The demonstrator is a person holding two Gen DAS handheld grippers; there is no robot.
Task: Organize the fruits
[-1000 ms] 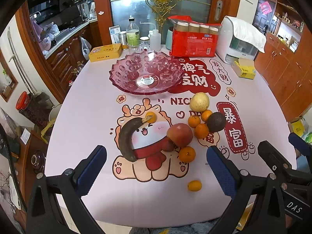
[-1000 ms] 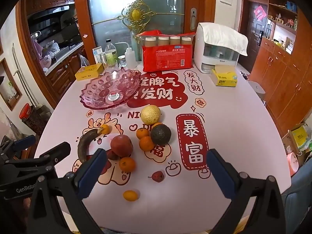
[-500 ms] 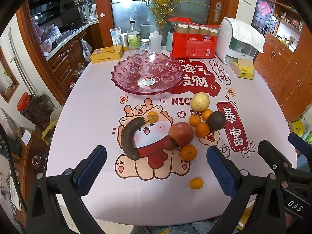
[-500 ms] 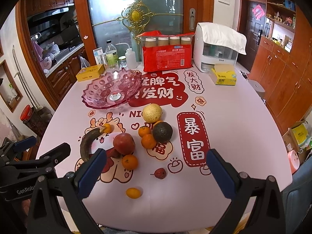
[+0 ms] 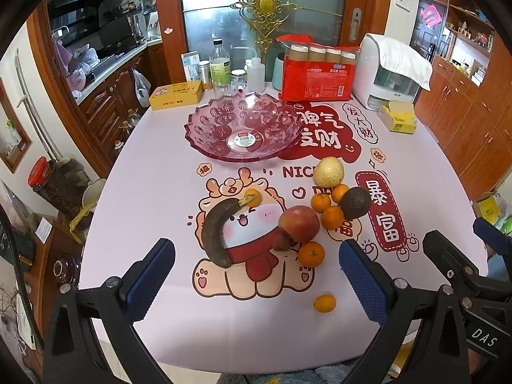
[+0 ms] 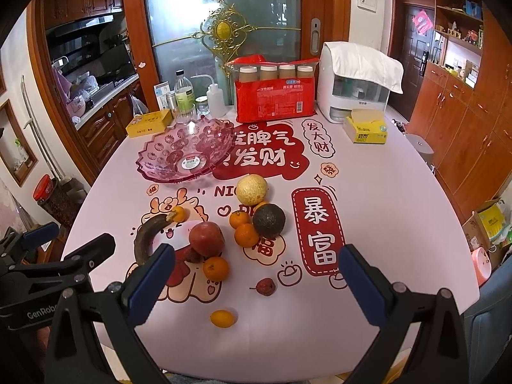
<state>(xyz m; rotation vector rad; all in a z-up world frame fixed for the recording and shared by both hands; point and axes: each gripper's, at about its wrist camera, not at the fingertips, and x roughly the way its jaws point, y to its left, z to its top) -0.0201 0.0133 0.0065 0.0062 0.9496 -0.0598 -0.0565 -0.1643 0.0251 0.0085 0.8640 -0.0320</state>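
Observation:
An empty pink glass bowl (image 5: 243, 128) (image 6: 187, 150) stands at the back of the table. In front of it lies loose fruit: a dark overripe banana (image 5: 216, 230) (image 6: 147, 238), a red apple (image 5: 299, 224) (image 6: 206, 238), a pale yellow round fruit (image 5: 328, 172) (image 6: 252, 189), a dark avocado (image 5: 355, 202) (image 6: 269, 220), several tangerines (image 5: 321, 202) (image 6: 246, 235) and a small kumquat (image 5: 324, 303) (image 6: 223, 317). A small red fruit (image 6: 266, 286) lies apart. My left gripper (image 5: 256, 278) and right gripper (image 6: 256, 283) hover open above the near table edge, holding nothing.
At the back stand a red pack of jars (image 5: 316, 75), a white appliance under a cloth (image 5: 390, 70), a yellow tissue pack (image 5: 398, 116), a yellow tin (image 5: 176, 94) and bottles (image 5: 220, 65). Wooden cabinets flank the table on both sides.
Both grippers have drifted slightly forward and up over the table, so the fruit sits a little lower in view. Nothing was grasped or moved.

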